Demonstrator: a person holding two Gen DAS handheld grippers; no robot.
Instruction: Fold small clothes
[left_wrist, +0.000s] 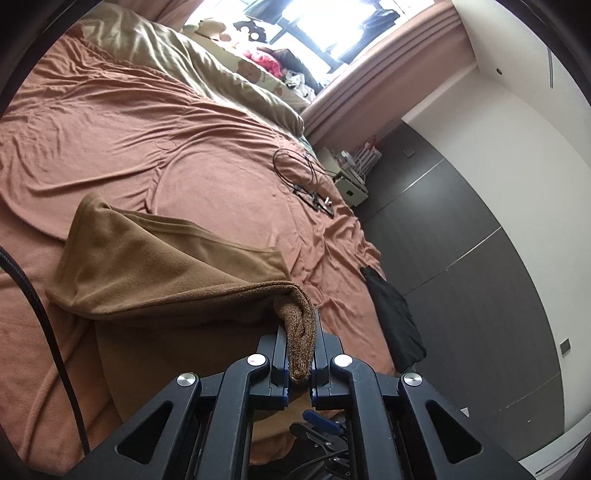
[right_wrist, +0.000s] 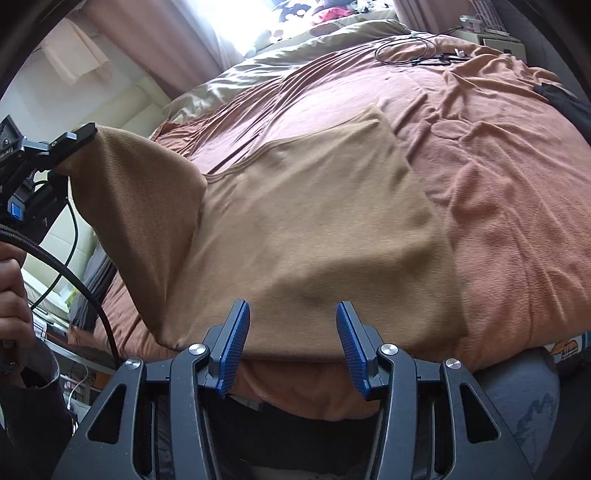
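Observation:
A brown garment (right_wrist: 314, 221) lies spread on the bed's rust-coloured cover (right_wrist: 517, 184), its near edge at the front of the bed. One end of it is lifted: my left gripper (left_wrist: 300, 347) is shut on its ribbed brown hem (left_wrist: 299, 332), and the cloth (left_wrist: 166, 273) hangs folded over from there. In the right wrist view the left gripper (right_wrist: 79, 134) holds that raised corner up at the left. My right gripper (right_wrist: 292, 314) stands open just above the garment's near edge, with nothing between its blue pads (right_wrist: 236, 343).
Black cables and eyeglasses (left_wrist: 306, 181) lie on the cover toward the far side. A black cloth (left_wrist: 395, 314) hangs at the bed's edge. An olive duvet (left_wrist: 207, 70) and patterned pillows sit by the bright window. A hand (right_wrist: 13, 295) and cable show at left.

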